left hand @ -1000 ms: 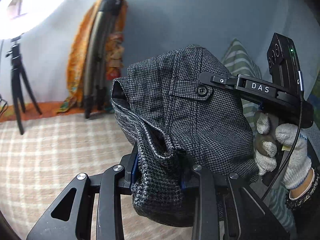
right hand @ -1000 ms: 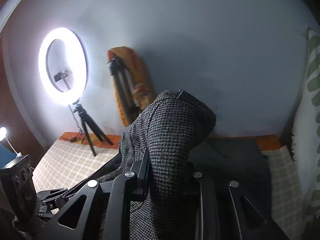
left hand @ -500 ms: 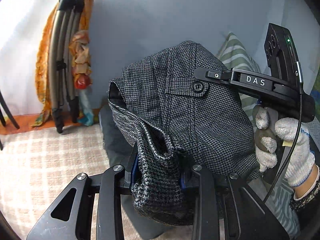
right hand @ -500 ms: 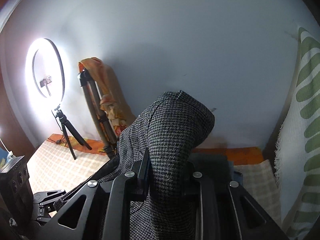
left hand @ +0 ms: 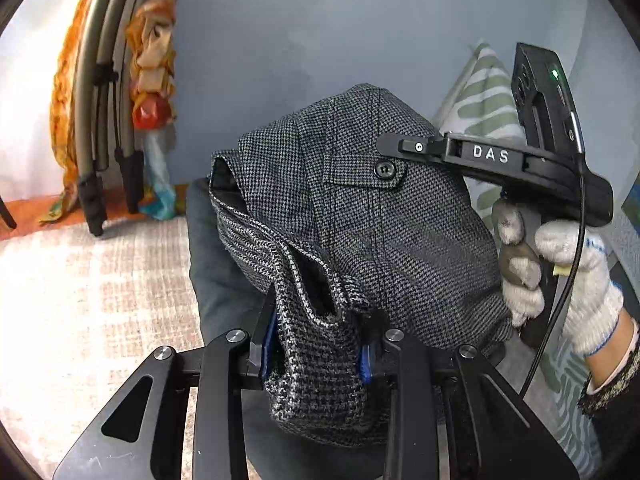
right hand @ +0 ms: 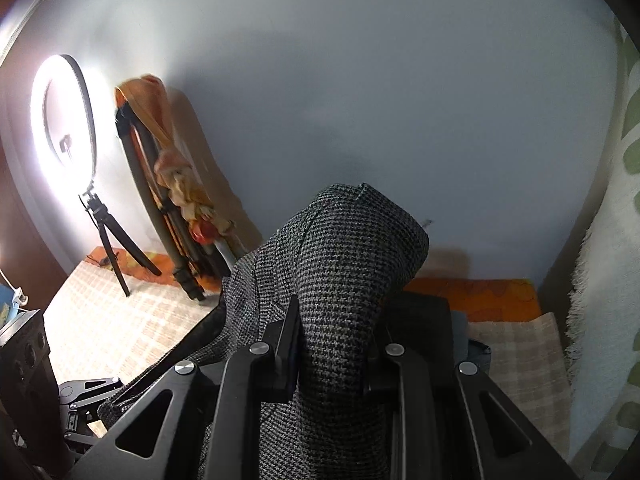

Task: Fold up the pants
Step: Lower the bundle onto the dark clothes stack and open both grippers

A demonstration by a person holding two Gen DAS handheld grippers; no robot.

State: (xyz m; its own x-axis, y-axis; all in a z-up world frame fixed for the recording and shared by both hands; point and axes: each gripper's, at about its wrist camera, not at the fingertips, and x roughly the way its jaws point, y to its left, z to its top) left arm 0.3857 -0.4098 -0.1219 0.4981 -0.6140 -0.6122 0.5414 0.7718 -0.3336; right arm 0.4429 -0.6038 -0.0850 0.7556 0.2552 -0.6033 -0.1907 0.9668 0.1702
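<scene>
Grey houndstooth pants (left hand: 360, 232) with a black button are held up in the air between both grippers. My left gripper (left hand: 316, 352) is shut on a bunched waistband fold. My right gripper (right hand: 332, 344) is shut on another thick fold of the pants (right hand: 340, 264). In the left wrist view the right gripper's body (left hand: 500, 160) sits at the pants' right side, held by a white-gloved hand (left hand: 560, 264). The left gripper's body (right hand: 24, 352) shows at the lower left of the right wrist view. The rest of the pants hangs out of sight below.
A checked beige bedspread (left hand: 80, 300) lies below, with a dark folded garment (right hand: 424, 316) on it. A folded tripod draped in orange cloth (left hand: 100, 120) leans on the blue-grey wall. A ring light on a stand (right hand: 64, 120) glows at left. A green-striped white pillow (left hand: 484, 108) stands at right.
Both grippers have swung rightward with the pants still clamped; the tripod and ring light slid left in both views. The grips are unchanged.
</scene>
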